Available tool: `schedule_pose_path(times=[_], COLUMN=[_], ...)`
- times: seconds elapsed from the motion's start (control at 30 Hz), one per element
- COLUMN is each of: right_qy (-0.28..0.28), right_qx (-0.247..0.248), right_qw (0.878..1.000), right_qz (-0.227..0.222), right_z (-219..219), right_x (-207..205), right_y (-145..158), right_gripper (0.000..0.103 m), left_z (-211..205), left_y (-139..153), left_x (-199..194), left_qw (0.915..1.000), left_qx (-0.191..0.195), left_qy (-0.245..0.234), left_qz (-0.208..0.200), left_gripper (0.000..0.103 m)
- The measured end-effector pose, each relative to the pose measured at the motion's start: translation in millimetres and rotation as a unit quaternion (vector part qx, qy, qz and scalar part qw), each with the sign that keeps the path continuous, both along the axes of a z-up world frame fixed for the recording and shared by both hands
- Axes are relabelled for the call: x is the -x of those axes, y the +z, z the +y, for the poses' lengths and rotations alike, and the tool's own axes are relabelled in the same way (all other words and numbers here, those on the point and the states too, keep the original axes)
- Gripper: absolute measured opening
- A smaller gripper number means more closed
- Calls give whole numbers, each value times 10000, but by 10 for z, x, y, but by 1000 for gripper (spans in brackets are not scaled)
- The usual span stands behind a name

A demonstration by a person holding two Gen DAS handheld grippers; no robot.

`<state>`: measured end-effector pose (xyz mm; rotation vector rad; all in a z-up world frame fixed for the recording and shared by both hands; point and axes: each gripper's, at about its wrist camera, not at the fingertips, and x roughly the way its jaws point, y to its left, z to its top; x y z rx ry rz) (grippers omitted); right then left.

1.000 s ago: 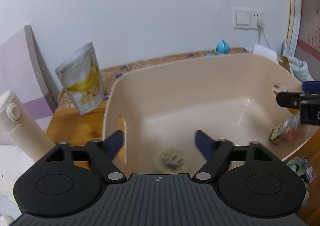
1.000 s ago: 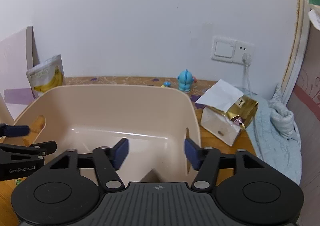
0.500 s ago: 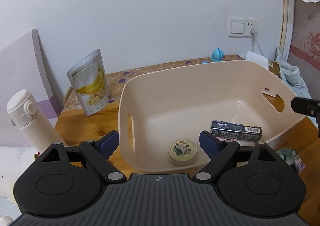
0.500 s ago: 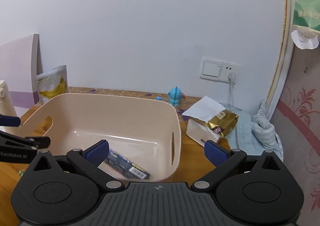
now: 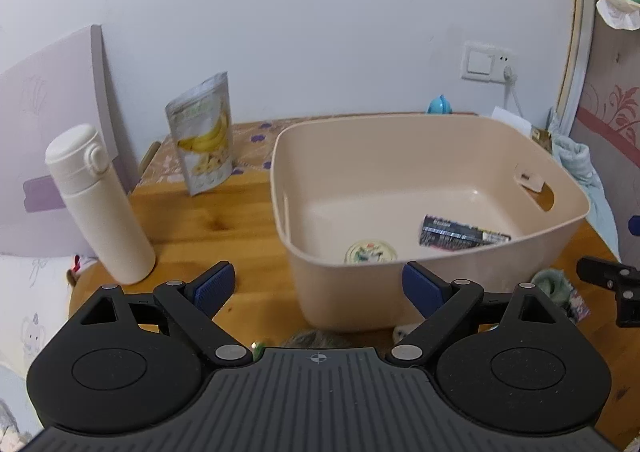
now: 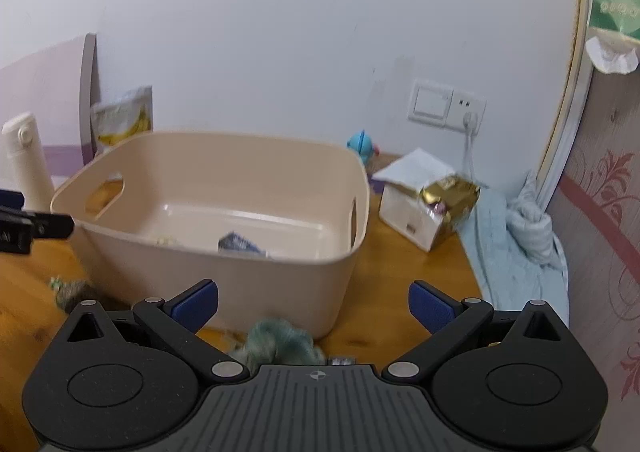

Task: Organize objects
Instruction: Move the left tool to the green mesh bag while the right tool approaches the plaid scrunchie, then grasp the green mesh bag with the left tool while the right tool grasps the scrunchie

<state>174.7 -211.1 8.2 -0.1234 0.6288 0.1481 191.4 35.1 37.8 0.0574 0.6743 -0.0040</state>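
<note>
A beige plastic basket (image 5: 460, 132) stands on the wooden table (image 5: 208, 224). Inside it lie a round tin (image 5: 370, 252) and a dark flat box (image 5: 460, 236); that box (image 6: 240, 244) also shows in the right wrist view. My left gripper (image 5: 318, 288) hovers in front of the basket's near wall, its jaws opening with nothing between them. My right gripper (image 6: 314, 304) is open and empty before the basket (image 6: 280, 264). A green fuzzy thing (image 6: 276, 344) lies on the table just under it. Each gripper's finger shows at the other view's edge.
A white flask (image 5: 98, 204) and a banana snack pouch (image 5: 204, 144) stand left of the basket. Right of it are a white box with gold wrapping (image 6: 432, 208), a blue figurine (image 6: 362, 144) and a pale blue cloth (image 6: 524, 248). A small fuzzy item (image 6: 72, 292) lies front left.
Both grippers pulled back out of the basket and spread wider. The dark box that the right gripper held over the basket now lies on its floor.
</note>
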Motion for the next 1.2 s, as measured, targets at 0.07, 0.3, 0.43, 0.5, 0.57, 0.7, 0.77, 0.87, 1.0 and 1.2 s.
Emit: schedule_pose_path(times=[0.07, 0.3, 0.43, 0.5, 0.57, 0.7, 0.77, 0.87, 1.0, 1.2], right_qy=[24, 49, 28, 14, 11, 41, 63, 89, 111, 218], right_qx=[21, -75, -185, -221, -273, -328, -340, -349, -307, -273], right_qw=[9999, 9992, 9980, 9973, 9966, 9957, 9955, 9944, 9936, 9927], right_qz=[96, 401, 607, 700, 778, 866, 884, 995, 1084, 1157], right_z=[3, -23, -42, -47, -45, -21, -8, 10, 35, 101], right_x=[23, 48, 26, 6, -16, -40, -48, -86, -115, -151], right_y=[-68, -271, -383, -434, -478, -542, -562, -591, -621, -660], right_gripper=[103, 103, 103, 103, 103, 103, 101, 93, 87, 80], left_z=[27, 88, 120, 138, 152, 163, 166, 157, 145, 101], left_y=[-42, -329, -491, -563, -619, -709, -736, -769, -807, -874], left_x=[23, -4, -58, -91, -120, -183, -202, -216, -249, -299], left_qw=[10000, 9989, 9980, 9973, 9969, 9959, 9957, 9957, 9955, 9950], left_qx=[-21, -83, -111, -112, -70, -43, -4, 29, 56, -107], left_qy=[24, 58, 158, 214, 209, 198, 177, 164, 165, 125], left_qz=[55, 466, 610, 688, 760, 883, 906, 907, 929, 989], left_gripper=[92, 92, 92, 92, 92, 92, 92, 92, 92, 89])
